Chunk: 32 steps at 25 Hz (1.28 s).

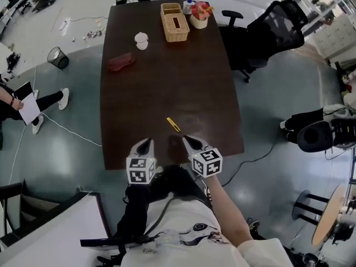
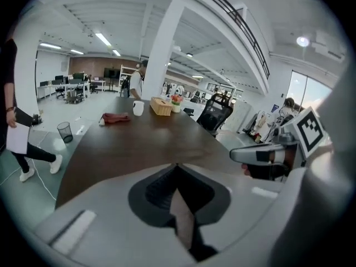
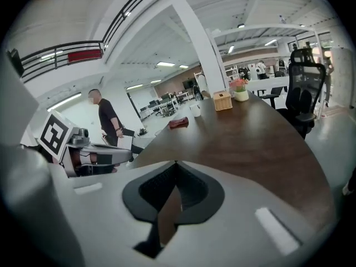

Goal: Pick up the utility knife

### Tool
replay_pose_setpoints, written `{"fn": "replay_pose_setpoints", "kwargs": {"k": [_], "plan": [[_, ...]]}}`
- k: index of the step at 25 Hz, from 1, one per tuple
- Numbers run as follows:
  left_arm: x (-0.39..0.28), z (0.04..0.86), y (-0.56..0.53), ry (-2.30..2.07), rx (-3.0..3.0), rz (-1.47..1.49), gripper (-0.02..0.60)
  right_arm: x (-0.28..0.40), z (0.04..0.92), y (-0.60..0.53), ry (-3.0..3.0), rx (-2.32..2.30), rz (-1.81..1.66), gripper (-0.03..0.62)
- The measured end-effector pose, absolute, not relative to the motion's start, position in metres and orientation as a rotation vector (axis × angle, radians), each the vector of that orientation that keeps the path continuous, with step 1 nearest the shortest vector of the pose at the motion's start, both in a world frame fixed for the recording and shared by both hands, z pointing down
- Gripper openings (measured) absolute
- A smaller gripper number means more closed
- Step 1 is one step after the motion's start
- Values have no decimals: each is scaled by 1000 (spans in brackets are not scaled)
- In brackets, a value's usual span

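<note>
A small yellow utility knife [image 1: 173, 124] lies on the dark brown table [image 1: 167, 82], near its front edge. My left gripper [image 1: 144, 145] hovers at that edge, just left of and nearer than the knife, jaws shut on nothing. My right gripper [image 1: 189, 142] sits to the knife's near right, also shut and empty. In the left gripper view the shut left gripper [image 2: 177, 166] points along the table, and the right gripper's body [image 2: 272, 156] shows at right. The right gripper view shows the shut right gripper [image 3: 176, 163]; the knife is hidden in both gripper views.
At the table's far end stand a wicker box [image 1: 174, 21], a flower pot [image 1: 199, 14], a white cup [image 1: 141, 40] and a red cloth [image 1: 120, 62]. A black office chair [image 1: 267, 32] is at the right. A person [image 1: 22, 102] sits on the floor left, near a waste bin [image 1: 58, 57].
</note>
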<state>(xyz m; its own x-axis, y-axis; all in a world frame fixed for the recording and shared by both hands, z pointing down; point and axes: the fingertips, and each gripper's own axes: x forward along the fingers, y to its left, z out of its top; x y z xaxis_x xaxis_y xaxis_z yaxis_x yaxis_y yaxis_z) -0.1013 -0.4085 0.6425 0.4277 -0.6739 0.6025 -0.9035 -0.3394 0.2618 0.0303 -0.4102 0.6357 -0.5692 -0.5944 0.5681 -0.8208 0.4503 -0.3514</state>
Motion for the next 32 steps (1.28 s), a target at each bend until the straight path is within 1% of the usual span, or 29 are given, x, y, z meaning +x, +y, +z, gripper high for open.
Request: {"fn": "replay_pose_setpoints", "kwargs": {"k": [6,12,13,15,21,25,32], "plan": [[-91,692,-410,-1229,1985,603,-2,26,691,-428,-2257,1030,987,2],[-88,719,-408,-1198,1875,637,-2,33,727,-439,-2146,982,1044,3],[-90,723,-407,-1202,1858,648,-2,32,732,-440,-2136,966,1054,24],[-93,730,-405,-1206,1832,664,-2,29,741,-440,-2113,938,1059,34],[-95,739,-404,-1204,1795,673,-2,27,761,-450,-2064,910,1033,39],[-99,741,-400,-1208,1783,683,-2,19,766,-452,-2067,860,1031,57],[-104,741,-391,-1211,1771,672,-2,15,777,-449,-2014,860,986,68]]}}
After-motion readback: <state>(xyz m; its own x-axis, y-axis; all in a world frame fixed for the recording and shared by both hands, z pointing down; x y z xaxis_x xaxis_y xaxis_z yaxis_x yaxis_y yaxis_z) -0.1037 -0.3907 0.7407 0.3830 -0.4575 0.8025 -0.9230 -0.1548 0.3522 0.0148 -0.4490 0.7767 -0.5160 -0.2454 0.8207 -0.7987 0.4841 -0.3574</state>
